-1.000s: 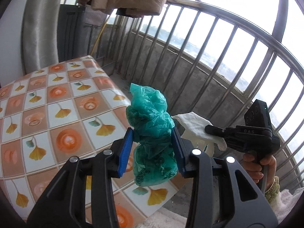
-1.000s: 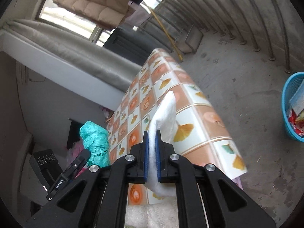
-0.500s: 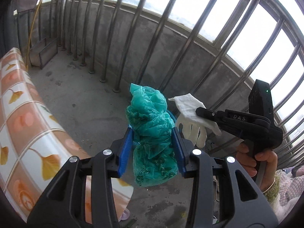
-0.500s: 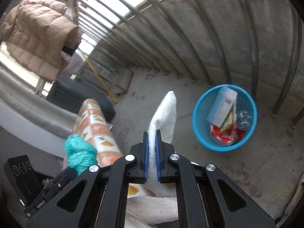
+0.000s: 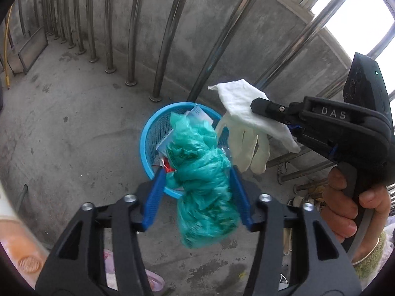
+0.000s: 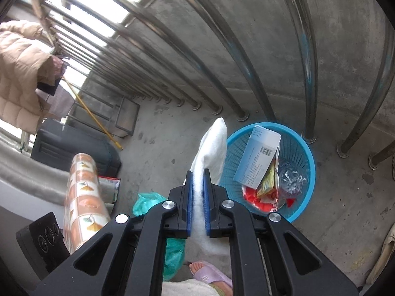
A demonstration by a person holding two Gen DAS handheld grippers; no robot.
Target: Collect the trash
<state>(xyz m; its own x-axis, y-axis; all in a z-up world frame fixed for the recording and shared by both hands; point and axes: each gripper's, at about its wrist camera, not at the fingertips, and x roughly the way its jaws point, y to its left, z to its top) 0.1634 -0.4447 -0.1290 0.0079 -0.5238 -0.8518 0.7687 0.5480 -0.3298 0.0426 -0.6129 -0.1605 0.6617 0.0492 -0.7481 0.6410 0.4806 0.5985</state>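
Left wrist view first: left claw (image 5: 196, 172) tipped down with its jaws opening, pads pulling away from the green bag (image 5: 205, 197) in the middle. Held right above the blue basket (image 5: 148, 133) at 12 o'clock, most likely so the bag drops straight in and not on the floor. Over at 2 o'clock, right claw (image 5: 261, 108) in a hand (image 5: 345, 209), pinching the white glove (image 5: 246, 113), glove fingers dangling near the basket rim. Right wrist view next: jaws just starting to open, but blue pads touching both sides of the glove, so gripping it for now. Basket at 2 o'clock, just past the glove tip, with a white box (image 6: 259, 157) and wrappers inside. Pointed down toward it, probably to let the glove fall in too. Green bag peeking out at 8 o'clock beside the claw. Both bits of trash over or near the basket, not in it yet.
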